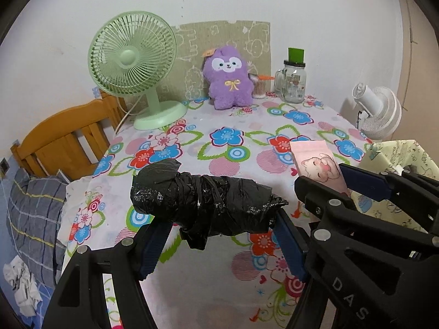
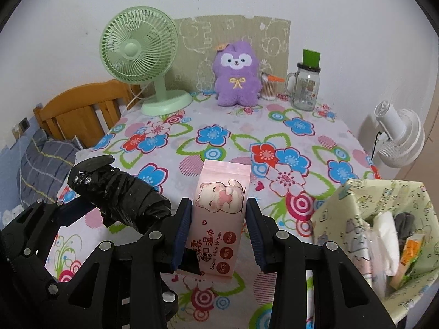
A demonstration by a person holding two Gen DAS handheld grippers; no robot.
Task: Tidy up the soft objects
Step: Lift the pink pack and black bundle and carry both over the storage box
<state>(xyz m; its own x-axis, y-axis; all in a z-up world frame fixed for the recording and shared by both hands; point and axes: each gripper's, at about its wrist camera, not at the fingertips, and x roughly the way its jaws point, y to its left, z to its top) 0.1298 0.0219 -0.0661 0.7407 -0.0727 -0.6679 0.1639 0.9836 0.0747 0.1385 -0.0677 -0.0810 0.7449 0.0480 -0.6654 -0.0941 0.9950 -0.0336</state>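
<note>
The left tongs (image 1: 219,235) pinch a black plastic-wrapped bundle (image 1: 203,203) crosswise between their blue pads, held above the flowered table (image 1: 233,142). Just to the right, the right tongs (image 2: 218,230) clamp a pink pack of wet wipes (image 2: 219,213), also lifted off the cloth. The pack shows a cartoon cat and the words "Super Mini Wipes" beside Chinese characters. "DAS" is moulded on the right tongs' black frame, seen from the left wrist camera.

At the table's far edge stand a green desk fan (image 2: 140,52), a purple plush toy (image 2: 237,76), a tub of cotton swabs (image 2: 267,89) and a glass mug jar (image 2: 304,87) with a green cap. A pale green fabric bin (image 2: 384,219) sits at the right, near the wipes, holding packets and cloth. A white fan (image 2: 397,137) stands beyond it; a wooden bed headboard (image 2: 82,109) lies left.
</note>
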